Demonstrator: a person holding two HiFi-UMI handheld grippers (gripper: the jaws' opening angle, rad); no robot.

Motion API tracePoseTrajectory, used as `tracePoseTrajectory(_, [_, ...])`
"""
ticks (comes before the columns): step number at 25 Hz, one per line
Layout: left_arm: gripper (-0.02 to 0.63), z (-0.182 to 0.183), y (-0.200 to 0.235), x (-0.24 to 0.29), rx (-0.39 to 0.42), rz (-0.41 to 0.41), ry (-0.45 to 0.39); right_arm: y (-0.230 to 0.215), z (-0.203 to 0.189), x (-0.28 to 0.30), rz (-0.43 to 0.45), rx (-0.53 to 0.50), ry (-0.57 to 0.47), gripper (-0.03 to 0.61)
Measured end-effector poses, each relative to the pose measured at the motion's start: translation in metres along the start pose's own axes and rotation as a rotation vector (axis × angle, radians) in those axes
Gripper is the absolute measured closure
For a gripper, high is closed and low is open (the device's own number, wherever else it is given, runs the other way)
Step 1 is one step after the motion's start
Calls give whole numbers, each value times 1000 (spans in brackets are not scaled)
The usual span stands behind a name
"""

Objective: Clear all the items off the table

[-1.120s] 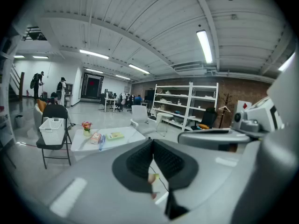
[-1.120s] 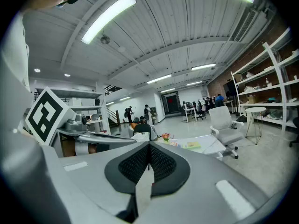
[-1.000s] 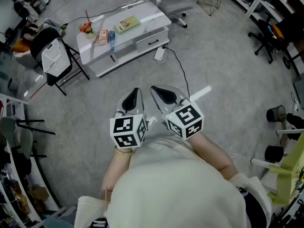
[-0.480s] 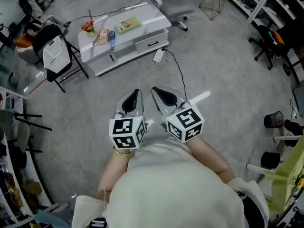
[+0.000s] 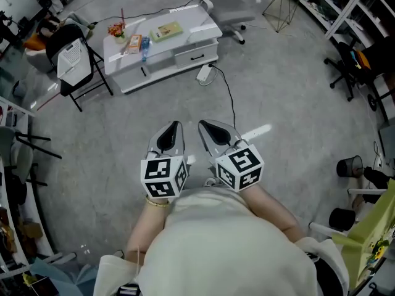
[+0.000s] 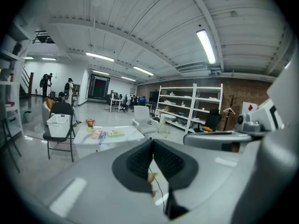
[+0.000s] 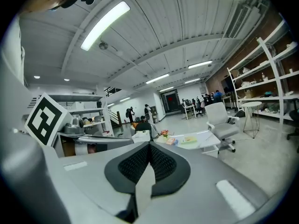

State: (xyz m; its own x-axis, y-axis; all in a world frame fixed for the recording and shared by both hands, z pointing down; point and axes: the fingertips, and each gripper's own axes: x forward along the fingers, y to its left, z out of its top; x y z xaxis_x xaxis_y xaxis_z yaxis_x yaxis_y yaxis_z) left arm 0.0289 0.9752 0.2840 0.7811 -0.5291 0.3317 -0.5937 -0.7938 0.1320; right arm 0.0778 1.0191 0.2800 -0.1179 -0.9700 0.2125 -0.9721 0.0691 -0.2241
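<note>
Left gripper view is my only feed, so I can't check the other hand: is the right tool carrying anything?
Observer: No. The right tool has its jaws shut together, with nothing between them.
Operator: Are we at the table yet?
Observer: No. In the head view the left tool and the right one sit side by side close to the person's body. A stretch of floor lies between them and the table.
</note>
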Motion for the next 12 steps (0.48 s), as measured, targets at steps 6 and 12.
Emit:
tracePoseTrajectory(6, [603,-7,-7,-5,-12,48,14,2,-1,-12,36,19,4,581])
tracePoseTrajectory(12, [603,-3,-8,0,-17,73,18,-3,9,-15,51,-17,6,581])
